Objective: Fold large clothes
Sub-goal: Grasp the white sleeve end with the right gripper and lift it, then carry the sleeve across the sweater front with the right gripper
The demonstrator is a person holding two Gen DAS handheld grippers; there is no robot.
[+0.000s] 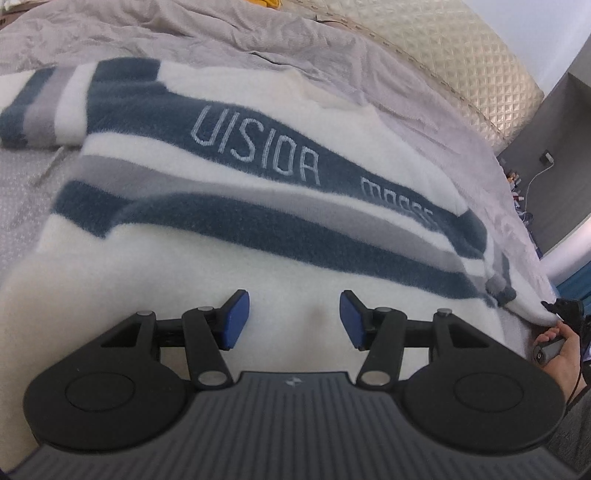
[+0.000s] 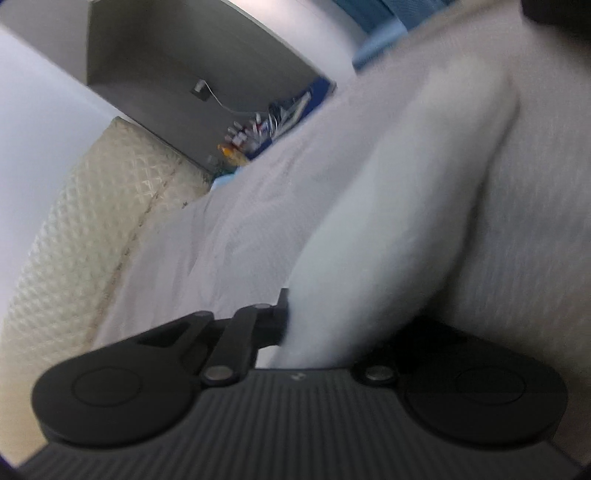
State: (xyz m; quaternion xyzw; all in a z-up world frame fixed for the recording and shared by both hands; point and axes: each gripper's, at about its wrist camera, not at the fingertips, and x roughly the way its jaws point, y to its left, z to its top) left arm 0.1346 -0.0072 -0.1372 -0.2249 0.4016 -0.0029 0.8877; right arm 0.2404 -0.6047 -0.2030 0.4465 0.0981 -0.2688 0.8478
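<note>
Fleece underfoot: the white hem of the sweater (image 1: 155,266) is hovered over by the left gripper (image 1: 293,319), blue pads parted and nothing between them, likely poised to take that edge.
Right gripper (image 2: 291,325): clamped shut on a white fold of the sweater (image 2: 369,229) at its corner, probably so both corners are lifted together.
Spread: sweater is laid flat, striped, across the bedspread (image 1: 147,33).
Far: quilted headboard (image 1: 461,51).
</note>
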